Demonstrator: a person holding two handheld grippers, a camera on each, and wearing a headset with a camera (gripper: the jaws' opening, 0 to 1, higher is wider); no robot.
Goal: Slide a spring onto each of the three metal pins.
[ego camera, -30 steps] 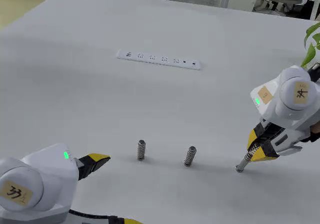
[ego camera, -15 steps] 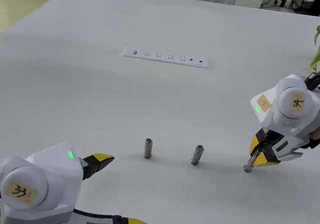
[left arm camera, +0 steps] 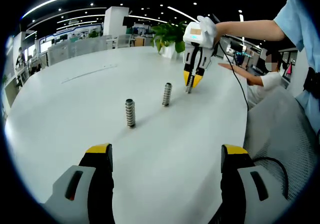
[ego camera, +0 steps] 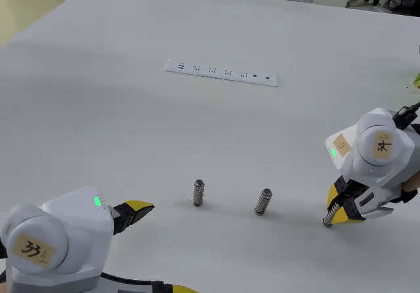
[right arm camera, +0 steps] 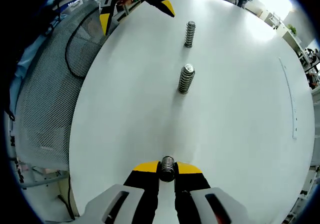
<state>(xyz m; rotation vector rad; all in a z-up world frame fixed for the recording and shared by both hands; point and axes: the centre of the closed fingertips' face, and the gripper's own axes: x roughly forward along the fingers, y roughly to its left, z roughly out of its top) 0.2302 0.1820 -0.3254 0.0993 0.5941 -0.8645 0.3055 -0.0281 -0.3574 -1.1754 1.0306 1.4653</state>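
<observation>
White is the counter (ego camera: pixel 131 109) under your work, and a white power strip (ego camera: pixel 221 73) lies far across it, well apart from the springs. At the left, near you, your left gripper (left arm camera: pixel 166 151) is held low over the counter. Its yellow-tipped fingers (left arm camera: pixel 98 156) stand wide apart and hold nothing.

To the right of it the first spring (ego camera: pixel 198 193) stands upright on the counter, free of both grippers. Further right stands the second spring (ego camera: pixel 263 201), leaning a little. In the right gripper view the round metal head of its pin (right arm camera: pixel 187 67) shows at the top. These two springs are near each other but not touching.

At the far right, your right gripper (ego camera: pixel 336 212) points down at the counter. Its fingers (right arm camera: pixel 145 171) are narrow and closed on the third spring (right arm camera: pixel 167 168). This spring is tilted, with its lower end at the counter surface. Whether a pin sits inside it I cannot tell, because the fingers cover most of it.

In the left gripper view the three springs make one row. A green plant (left arm camera: pixel 170 33) stands behind your right gripper, at the far edge of the counter.
</observation>
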